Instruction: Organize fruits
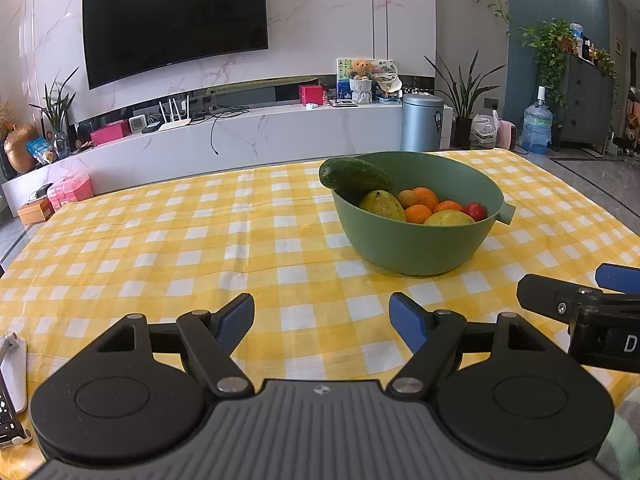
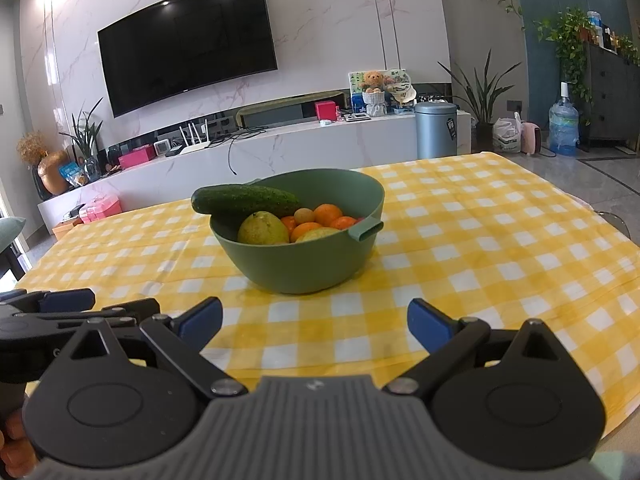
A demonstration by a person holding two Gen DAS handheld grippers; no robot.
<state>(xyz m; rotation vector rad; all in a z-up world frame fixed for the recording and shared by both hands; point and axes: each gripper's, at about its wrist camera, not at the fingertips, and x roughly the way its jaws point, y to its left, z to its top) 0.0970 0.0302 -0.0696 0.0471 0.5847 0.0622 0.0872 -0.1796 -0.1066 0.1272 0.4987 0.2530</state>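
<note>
A green bowl (image 1: 416,248) stands on the yellow checked tablecloth (image 1: 180,240). It holds a dark green cucumber (image 1: 354,178) lying across its rim, a yellow-green pear (image 1: 382,205), several oranges (image 1: 418,214), a small brown fruit and a red one (image 1: 475,211). The bowl (image 2: 304,264), cucumber (image 2: 244,199) and pear (image 2: 262,229) also show in the right wrist view. My left gripper (image 1: 322,322) is open and empty, low over the cloth in front of the bowl. My right gripper (image 2: 316,322) is open and empty, also in front of the bowl.
The right gripper's body (image 1: 588,308) shows at the left view's right edge; the left gripper's body (image 2: 52,312) shows at the right view's left edge. A white object (image 1: 12,380) lies at the table's near left. Behind the table are a TV wall and cabinet.
</note>
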